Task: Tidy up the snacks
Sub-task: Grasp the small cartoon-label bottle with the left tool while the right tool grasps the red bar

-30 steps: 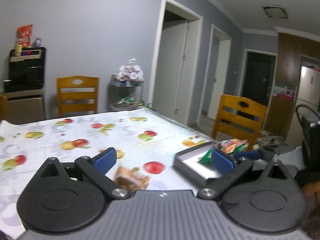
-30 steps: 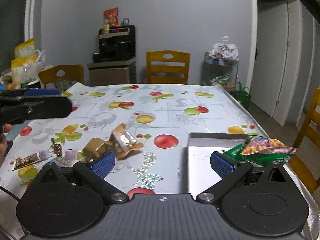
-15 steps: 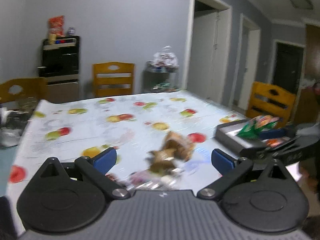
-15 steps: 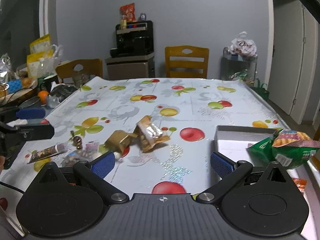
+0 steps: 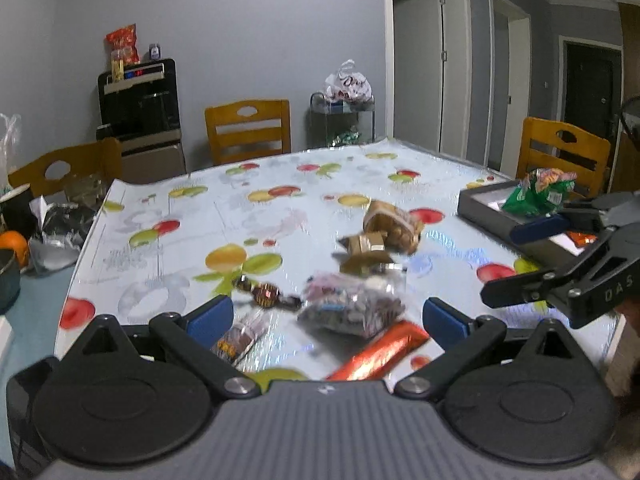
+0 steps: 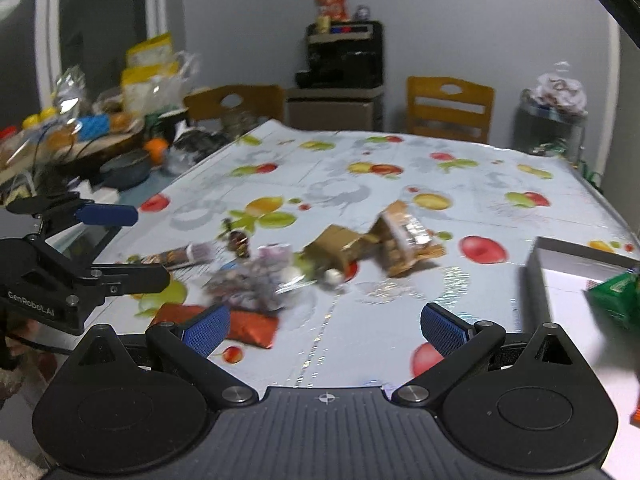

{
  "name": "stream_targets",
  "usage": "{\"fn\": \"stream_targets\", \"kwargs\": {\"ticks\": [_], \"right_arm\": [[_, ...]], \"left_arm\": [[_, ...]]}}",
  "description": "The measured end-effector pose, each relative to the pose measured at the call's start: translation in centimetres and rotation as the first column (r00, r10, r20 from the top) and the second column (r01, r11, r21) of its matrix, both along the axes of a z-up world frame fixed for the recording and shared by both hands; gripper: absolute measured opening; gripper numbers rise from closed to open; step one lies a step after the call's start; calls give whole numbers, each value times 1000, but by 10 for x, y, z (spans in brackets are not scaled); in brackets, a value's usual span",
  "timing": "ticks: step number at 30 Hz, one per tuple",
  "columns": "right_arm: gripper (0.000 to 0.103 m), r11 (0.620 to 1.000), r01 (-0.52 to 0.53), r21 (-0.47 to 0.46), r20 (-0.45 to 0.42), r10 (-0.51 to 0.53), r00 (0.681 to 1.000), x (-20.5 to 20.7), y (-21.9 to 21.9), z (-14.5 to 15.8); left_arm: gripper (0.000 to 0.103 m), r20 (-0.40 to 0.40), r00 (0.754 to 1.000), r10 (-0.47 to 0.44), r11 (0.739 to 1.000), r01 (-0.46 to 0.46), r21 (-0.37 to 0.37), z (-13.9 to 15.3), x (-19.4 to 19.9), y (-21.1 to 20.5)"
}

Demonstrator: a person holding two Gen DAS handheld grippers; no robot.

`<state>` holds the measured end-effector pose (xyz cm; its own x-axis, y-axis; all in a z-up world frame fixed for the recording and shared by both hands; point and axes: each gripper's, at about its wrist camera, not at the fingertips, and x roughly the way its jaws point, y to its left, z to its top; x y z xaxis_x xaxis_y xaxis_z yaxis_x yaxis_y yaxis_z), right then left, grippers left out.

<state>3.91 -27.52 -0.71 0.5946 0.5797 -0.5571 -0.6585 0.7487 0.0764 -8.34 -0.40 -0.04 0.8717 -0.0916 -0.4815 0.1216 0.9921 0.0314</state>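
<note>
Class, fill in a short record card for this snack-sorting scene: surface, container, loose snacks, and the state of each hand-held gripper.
surface: table with a fruit-print cloth
container: grey tray at the table's right edge
in tray: green snack bag
loose snacks: orange-red bar, clear bag of small sweets, brown packets, wrapped candy
left hand-held gripper: open, empty, over the loose snacks
right hand-held gripper: open, empty

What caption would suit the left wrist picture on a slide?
Open left gripper hovers over loose snacks on a fruit-print table; the tray holds a green bag.
</note>
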Motion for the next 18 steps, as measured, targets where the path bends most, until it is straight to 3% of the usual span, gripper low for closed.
{"fn": "stream_targets", "kwargs": {"ticks": [5,12,18], "right_arm": [[103,996,-88,-26,-30,87,996,-3,19,-5],[102,981,-178,-81,-37,175,984,-4,43,-15],[87,962,-252,-106,-15,251,968,-5,63,-17]], "left_arm": [[102,-36,998,55,998,-54,28,-12,-2,11],[102,-90,992,91,996,-92,-5,-27,15,38],[102,-152,983,105,993,-112,-36,-45,40,58]]}}
